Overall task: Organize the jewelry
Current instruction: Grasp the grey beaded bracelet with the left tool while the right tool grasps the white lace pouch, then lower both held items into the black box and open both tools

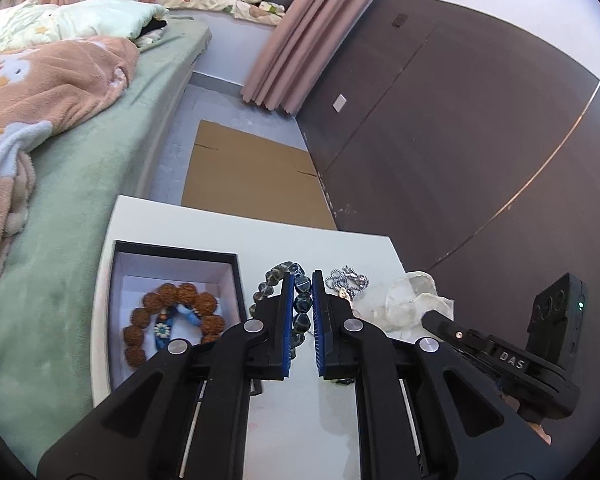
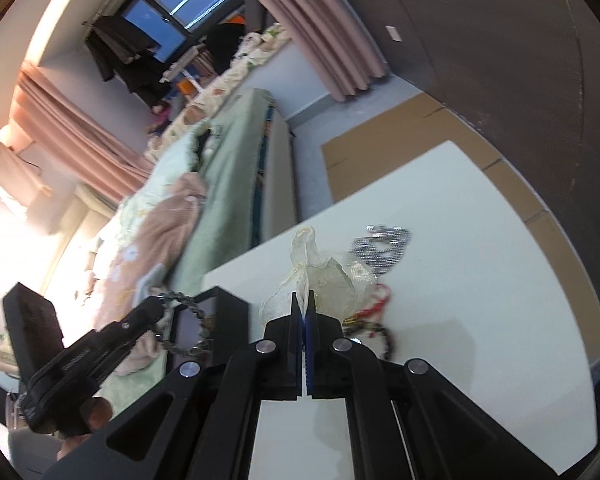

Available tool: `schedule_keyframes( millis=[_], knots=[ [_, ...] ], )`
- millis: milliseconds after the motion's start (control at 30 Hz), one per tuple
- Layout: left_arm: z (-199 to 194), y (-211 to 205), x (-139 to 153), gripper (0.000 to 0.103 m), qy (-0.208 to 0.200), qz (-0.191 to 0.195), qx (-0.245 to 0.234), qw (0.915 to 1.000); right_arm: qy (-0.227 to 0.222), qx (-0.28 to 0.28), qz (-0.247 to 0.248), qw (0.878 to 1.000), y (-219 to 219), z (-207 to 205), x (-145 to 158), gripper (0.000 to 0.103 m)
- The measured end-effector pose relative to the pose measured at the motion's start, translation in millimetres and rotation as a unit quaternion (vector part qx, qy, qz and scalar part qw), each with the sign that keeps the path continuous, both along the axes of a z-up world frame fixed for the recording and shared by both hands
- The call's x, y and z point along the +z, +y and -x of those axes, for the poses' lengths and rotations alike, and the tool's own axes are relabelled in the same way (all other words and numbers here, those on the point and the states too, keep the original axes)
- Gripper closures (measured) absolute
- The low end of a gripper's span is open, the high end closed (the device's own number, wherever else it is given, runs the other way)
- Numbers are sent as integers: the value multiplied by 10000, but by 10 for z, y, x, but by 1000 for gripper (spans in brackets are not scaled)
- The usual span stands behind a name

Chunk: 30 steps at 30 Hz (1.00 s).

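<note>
Item: dark blue-grey glass bead bracelet [image 1: 300, 304], pinched between my left gripper [image 1: 302, 280], beside the black box with white lining [image 1: 236, 280].
Right gripper [image 2: 304, 300]: shut on sheer cream organza pouch [image 2: 324, 276].
Risk: beads roll from the narrow pinch; bracelet drops outside the box.

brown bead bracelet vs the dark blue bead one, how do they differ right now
The brown bead bracelet lies inside the black box; the dark blue bead bracelet is outside it, gripped by the left gripper. The brown one has rough, matte beads and a blue flower charm; the dark one has glossy, smooth beads. Both are beaded loops.
</note>
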<state>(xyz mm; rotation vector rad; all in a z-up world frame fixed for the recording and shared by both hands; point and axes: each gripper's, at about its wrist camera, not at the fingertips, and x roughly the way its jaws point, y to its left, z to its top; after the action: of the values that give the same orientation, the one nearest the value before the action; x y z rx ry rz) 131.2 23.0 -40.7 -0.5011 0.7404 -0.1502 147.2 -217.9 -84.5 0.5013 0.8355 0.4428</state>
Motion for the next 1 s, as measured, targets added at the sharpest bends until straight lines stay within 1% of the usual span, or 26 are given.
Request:
schedule_keyframes(
  millis=[167,233,433,533,667,767,833,867,900,933,1000],
  knots=[
    [101,194,94,93,-114,69,170,9998,-289,321,-264,9987,247,159,159,102],
    [138,279,122,93,-152,95,256,9995,-431,530,-322,9971,426,210,227,102],
    [198,488,154,93,-178,103,398,9990,-570,1037,-438,9920,865,316,303,102],
    [246,598,171,93,-202,120,483,9986,-578,1195,-518,9898,1035,341,310,102],
    [291,730,175,93,-209,187,615,9977,-412,1358,-672,9876,1274,328,246,102],
    [299,800,162,93,-190,243,700,9971,-279,1420,-605,9876,1423,281,164,101],
    [302,852,150,93,-167,297,736,9967,-29,1458,-510,9880,1529,207,57,95],
    [302,870,146,93,-162,303,749,9966,92,1482,-423,9880,1568,190,8,89],
    [303,879,146,93,-158,303,756,9965,224,1482,-331,9881,1599,163,-41,65],
    [300,890,144,93,-153,311,757,9965,219,1407,-299,9894,1592,170,-61,44],
    [293,891,135,93,-130,315,738,9967,87,1344,-220,9906,1568,196,-30,42]
  ],
)
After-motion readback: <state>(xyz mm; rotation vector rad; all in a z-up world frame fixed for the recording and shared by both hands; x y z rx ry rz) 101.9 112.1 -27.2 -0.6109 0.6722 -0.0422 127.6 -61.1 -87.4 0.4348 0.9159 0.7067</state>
